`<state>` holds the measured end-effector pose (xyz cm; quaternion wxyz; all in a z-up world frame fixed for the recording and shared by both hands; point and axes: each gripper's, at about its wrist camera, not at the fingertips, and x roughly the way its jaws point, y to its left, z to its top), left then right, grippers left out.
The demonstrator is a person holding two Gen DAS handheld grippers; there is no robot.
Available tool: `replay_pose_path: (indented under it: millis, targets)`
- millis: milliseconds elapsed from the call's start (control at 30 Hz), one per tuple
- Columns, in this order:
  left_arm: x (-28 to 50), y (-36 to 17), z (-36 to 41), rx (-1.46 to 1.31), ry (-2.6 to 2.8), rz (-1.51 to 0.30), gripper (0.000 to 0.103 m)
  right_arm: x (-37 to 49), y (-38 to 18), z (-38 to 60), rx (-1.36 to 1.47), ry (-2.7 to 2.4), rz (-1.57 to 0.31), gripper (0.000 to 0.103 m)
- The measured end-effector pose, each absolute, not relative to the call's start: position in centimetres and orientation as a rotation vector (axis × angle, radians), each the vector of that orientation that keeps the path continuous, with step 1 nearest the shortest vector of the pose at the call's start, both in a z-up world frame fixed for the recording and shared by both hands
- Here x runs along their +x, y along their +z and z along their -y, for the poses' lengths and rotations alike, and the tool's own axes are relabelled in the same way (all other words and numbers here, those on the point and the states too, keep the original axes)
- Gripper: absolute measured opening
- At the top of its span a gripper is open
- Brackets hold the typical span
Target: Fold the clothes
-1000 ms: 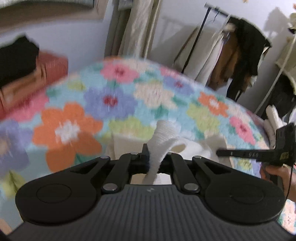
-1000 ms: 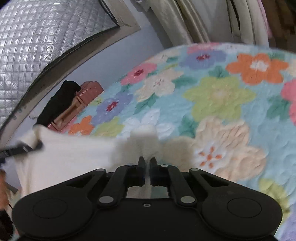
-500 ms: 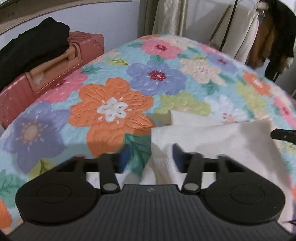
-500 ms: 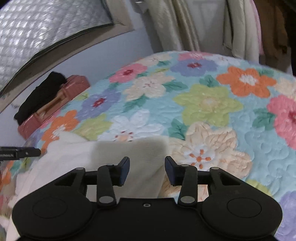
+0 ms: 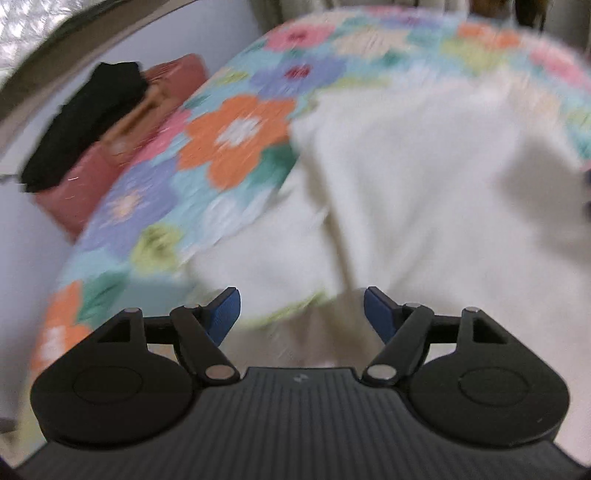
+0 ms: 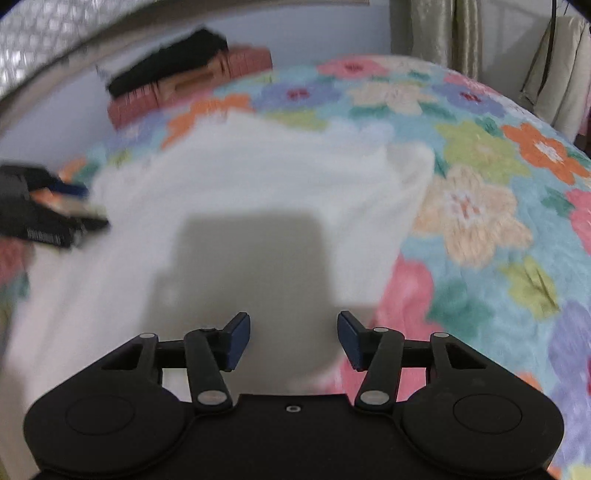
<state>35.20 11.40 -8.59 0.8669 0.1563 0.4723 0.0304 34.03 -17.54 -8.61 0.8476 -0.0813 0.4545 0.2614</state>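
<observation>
A white garment lies spread on the flowered bedspread, blurred in the left wrist view. My left gripper hangs over the garment's near edge. Its jaws are opening, and the blue pads press on nothing. In the right wrist view the same white garment fills the middle, with a dark shadow on it. My right gripper is above it, its jaws opening with no cloth pinched between them. The left gripper shows at the left edge of that view, over the garment's far side.
A red suitcase with a black cloth on top stands beside the bed by the wall. In the right wrist view, the suitcase sits behind the bed. Curtains hang behind the bed. Bedspread extends to the right.
Both grippers were shut on the white garment and held it up. Both have since let go with jaws spread wide, tilted down, and the garment now lies on the bed.
</observation>
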Motion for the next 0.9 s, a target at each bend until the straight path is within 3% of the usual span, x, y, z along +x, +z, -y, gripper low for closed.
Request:
replay_pose_path:
  millis: [133, 367, 600, 900]
  targets:
    - [32.2, -9.2, -12.6, 0.371, 0.160, -0.989, 0.074, 30.8, -8.2, 18.8, -0.235, 0.531, -0.993, 0.060]
    - [24.1, -7.5, -16.2, 0.050, 0.046, -1.066, 0.074, 24.8, -4.9, 22.4, -0.080, 0.640, -1.001, 0.060]
    - [17.8, -10.2, -16.4, -0.318, -0.205, -1.230, 0.073, 20.9, -8.2, 24.2, 0.325, 0.793, -1.113, 0.060]
    - [14.5, -12.3, -16.9, -0.396, -0.240, -1.302, 0.073, 18.6, -11.3, 25.1, 0.363, 0.759, -1.222, 0.060]
